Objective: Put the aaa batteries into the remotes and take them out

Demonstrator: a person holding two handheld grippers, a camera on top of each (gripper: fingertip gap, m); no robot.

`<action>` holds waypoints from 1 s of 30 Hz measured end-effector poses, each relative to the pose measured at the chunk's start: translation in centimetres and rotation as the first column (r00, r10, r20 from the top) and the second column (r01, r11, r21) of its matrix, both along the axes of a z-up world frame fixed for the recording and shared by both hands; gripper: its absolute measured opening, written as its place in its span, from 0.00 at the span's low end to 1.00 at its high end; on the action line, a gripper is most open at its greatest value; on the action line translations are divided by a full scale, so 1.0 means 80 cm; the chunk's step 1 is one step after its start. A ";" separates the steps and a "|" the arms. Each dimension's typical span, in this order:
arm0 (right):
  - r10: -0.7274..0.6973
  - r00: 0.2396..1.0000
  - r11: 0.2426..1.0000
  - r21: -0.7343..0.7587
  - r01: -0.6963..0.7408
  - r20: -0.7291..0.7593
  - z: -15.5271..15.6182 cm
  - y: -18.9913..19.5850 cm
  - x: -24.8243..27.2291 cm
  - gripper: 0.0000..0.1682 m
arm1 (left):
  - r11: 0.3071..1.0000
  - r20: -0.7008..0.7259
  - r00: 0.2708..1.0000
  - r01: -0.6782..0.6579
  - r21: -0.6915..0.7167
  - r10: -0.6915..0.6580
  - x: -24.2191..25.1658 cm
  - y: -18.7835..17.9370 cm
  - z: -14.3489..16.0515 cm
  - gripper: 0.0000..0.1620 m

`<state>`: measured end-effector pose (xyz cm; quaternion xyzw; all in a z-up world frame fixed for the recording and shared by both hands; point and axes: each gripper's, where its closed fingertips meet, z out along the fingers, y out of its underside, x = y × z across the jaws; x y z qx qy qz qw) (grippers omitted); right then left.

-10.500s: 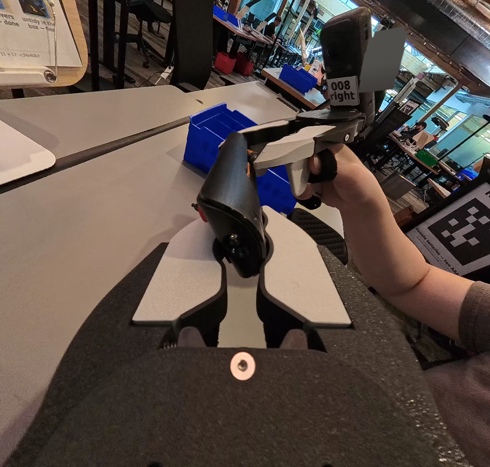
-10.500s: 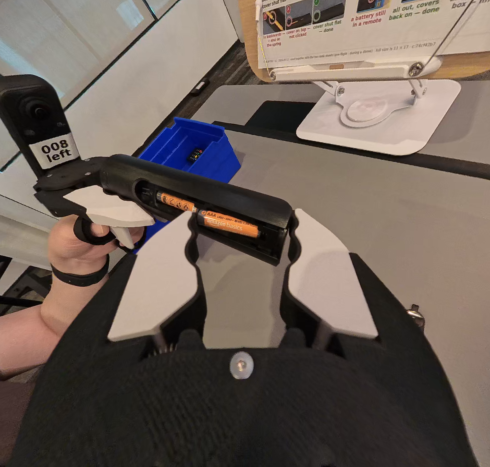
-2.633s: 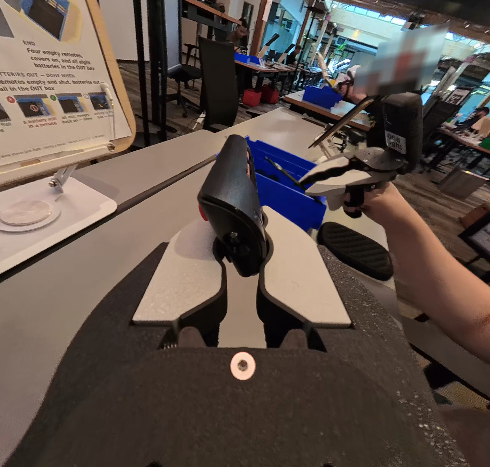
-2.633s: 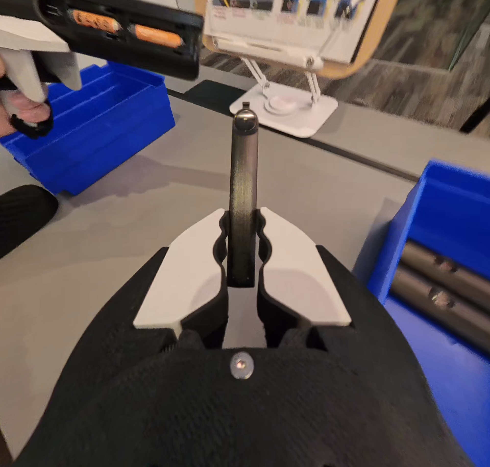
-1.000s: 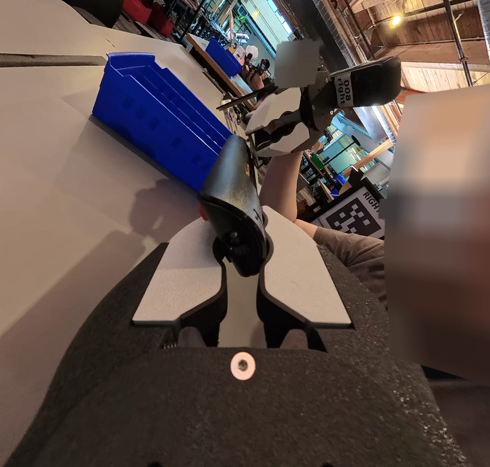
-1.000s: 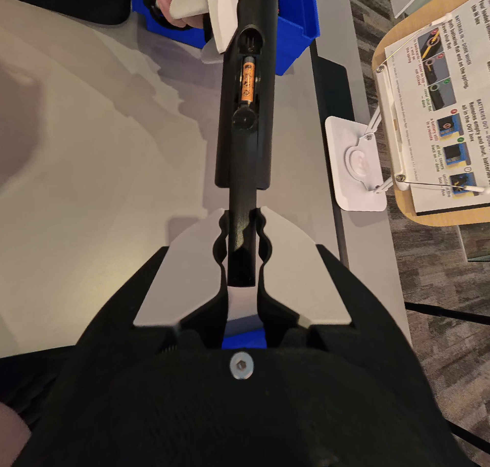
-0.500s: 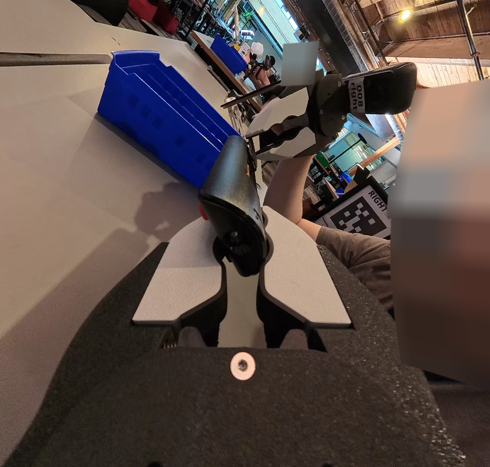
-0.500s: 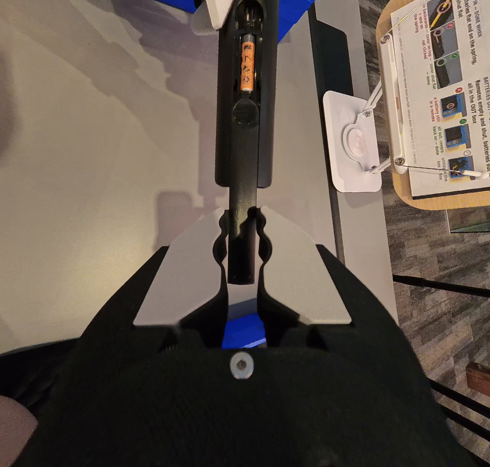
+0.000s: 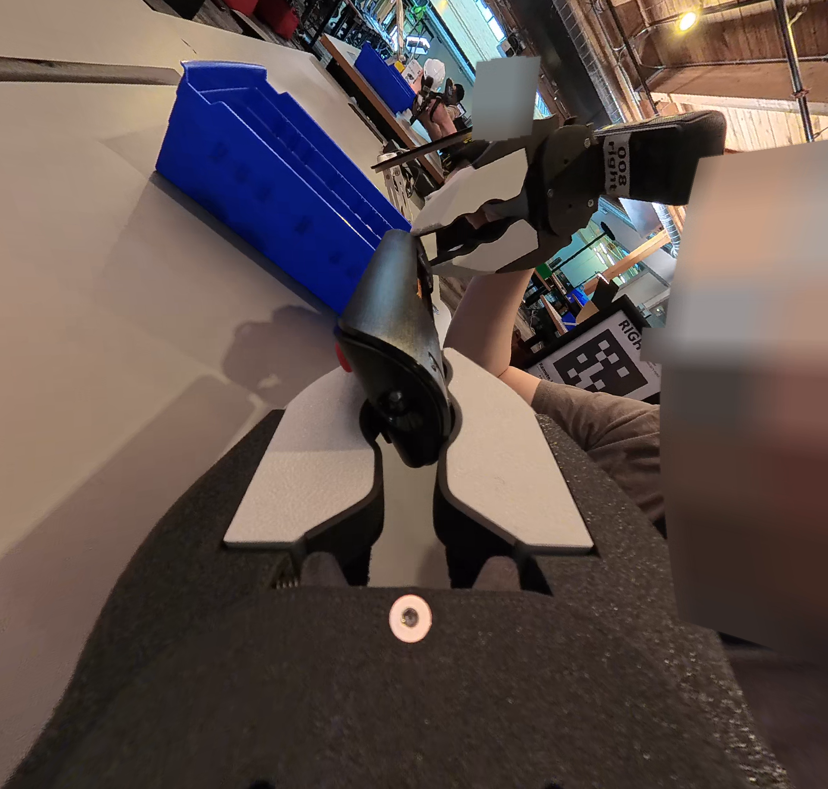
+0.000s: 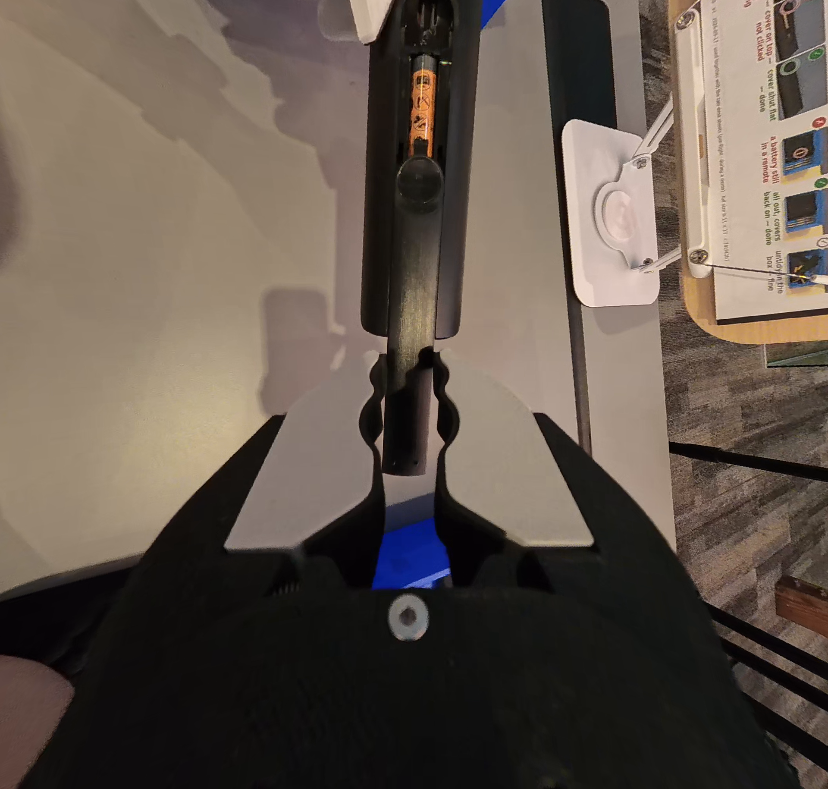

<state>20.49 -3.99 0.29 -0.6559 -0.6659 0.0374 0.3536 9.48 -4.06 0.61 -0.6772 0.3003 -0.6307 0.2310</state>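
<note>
Above grey bench (image 10: 134,274), left tongs (image 9: 405,413) clamp long black plastic remote (image 9: 394,341); right tongs (image 10: 407,404) pinch its slim black cover (image 10: 410,319) over orange battery (image 10: 422,104).

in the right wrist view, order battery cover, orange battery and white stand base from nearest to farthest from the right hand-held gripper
1. Battery cover, between the right hand-held gripper fingers.
2. Orange battery, straight ahead in the remote's open compartment.
3. White stand base, off to the right on the table.
</note>
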 end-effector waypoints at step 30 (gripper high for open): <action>0.047 0.999 0.997 0.064 -0.048 0.012 0.007 -0.006 -0.005 0.13 | 1.000 0.008 1.000 0.023 -0.020 -0.023 0.002 -0.003 -0.002 0.13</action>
